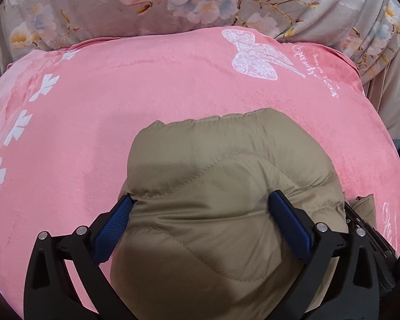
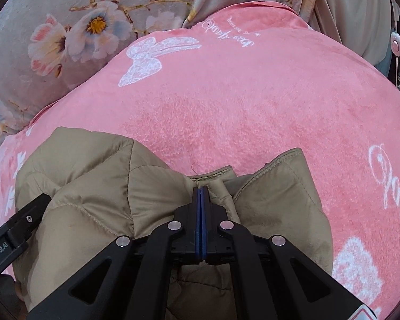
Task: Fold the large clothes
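A: While the pink blanket (image 1: 98,122) lay spread over the floral bedding (image 1: 98,13), where was the jacket (image 1: 221,213)?

B: The tan quilted jacket sat bunched on the blanket's near edge, toward its right corner in the left wrist view, its puffed folds rising above the pink pile.

A: What did the left gripper (image 1: 204,205) have?

B: Its jaws stood wide apart, the blue pads (image 1: 112,229) pressed against either side of a thick fold of jacket that filled the gap between them.

A: And the right gripper (image 2: 200,190)?

B: Its jaws were pressed together, blue pads meeting, pinching a thin hem of the jacket (image 2: 93,186) at the tips. Fabric bulged to both sides of it.

A: Anything else in frame?

B: A white butterfly (image 2: 146,61) print near the blanket's far edge, and the left gripper's black body (image 2: 16,229) at the left of the right wrist view.
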A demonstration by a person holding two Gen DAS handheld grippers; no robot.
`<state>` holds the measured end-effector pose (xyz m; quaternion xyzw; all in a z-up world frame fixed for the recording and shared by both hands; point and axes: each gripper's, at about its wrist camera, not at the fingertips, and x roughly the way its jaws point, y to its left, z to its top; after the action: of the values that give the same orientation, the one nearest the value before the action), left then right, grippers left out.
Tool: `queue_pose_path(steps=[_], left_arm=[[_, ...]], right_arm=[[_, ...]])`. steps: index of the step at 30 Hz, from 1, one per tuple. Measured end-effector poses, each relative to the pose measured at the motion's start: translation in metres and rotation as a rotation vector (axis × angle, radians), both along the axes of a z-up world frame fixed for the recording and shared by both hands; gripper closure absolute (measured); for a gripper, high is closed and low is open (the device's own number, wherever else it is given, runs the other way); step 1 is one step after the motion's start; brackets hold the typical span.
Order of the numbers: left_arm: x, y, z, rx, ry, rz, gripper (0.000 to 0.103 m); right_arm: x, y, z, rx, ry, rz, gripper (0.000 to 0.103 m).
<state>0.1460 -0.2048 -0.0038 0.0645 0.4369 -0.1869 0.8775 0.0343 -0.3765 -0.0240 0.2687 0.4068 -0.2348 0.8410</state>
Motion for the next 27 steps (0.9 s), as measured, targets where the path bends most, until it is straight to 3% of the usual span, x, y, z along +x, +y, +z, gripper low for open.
queue_pose_path(steps=[27], left_arm=[[-0.003, -0.007, -0.018, 0.024, -0.077, 0.043, 0.005]], right_arm=[[0.001, -0.004, -0.006, 0.016, -0.041, -0.013, 0.103]])
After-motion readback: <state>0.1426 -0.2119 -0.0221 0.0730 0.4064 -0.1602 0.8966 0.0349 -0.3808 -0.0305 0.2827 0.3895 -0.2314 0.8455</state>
